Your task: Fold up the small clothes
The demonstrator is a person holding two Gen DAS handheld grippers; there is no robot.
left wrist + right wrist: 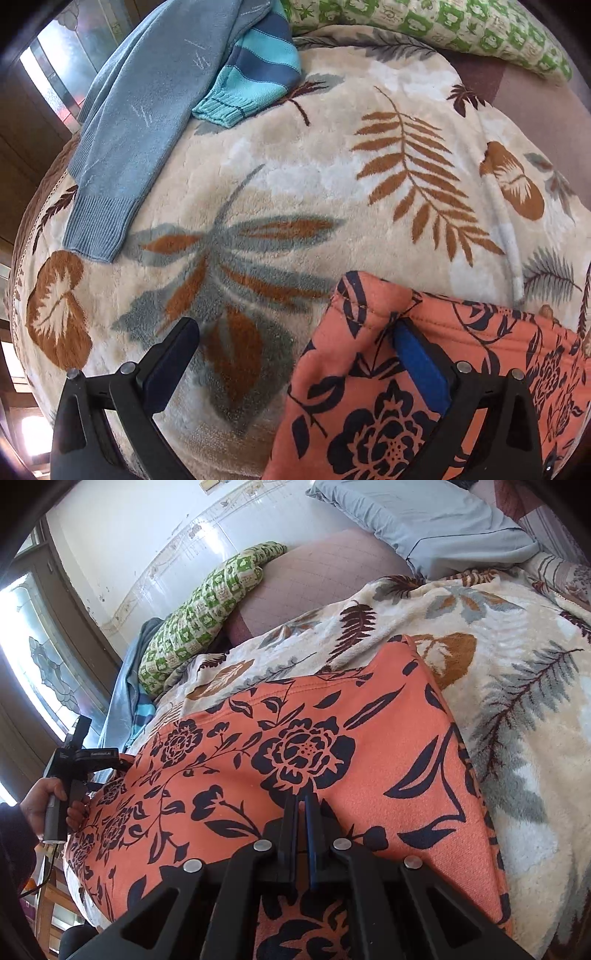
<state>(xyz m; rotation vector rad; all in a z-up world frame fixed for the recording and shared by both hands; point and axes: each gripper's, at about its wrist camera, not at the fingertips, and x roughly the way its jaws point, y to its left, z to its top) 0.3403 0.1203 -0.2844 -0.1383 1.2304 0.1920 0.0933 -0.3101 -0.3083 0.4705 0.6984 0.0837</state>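
Note:
An orange garment with a dark floral print [369, 398] lies flat on the leaf-patterned blanket [295, 177]; it fills the middle of the right wrist view [332, 746]. My left gripper [295, 332] is open, its right finger [421, 365] resting on the garment's left edge and its left finger over bare blanket. My right gripper [301, 805] is shut, fingertips pressed together over the garment's near edge; I cannot tell whether cloth is pinched. The left gripper also shows in the right wrist view [74, 753], held by a hand at the garment's far left.
A grey-blue sweater [147, 110] and a blue-striped knit piece [255, 81] lie at the blanket's far left. A green-patterned cushion [443, 26] lies at the back. A grey pillow [424, 520], a white wall and a window [33, 650] lie beyond the bed.

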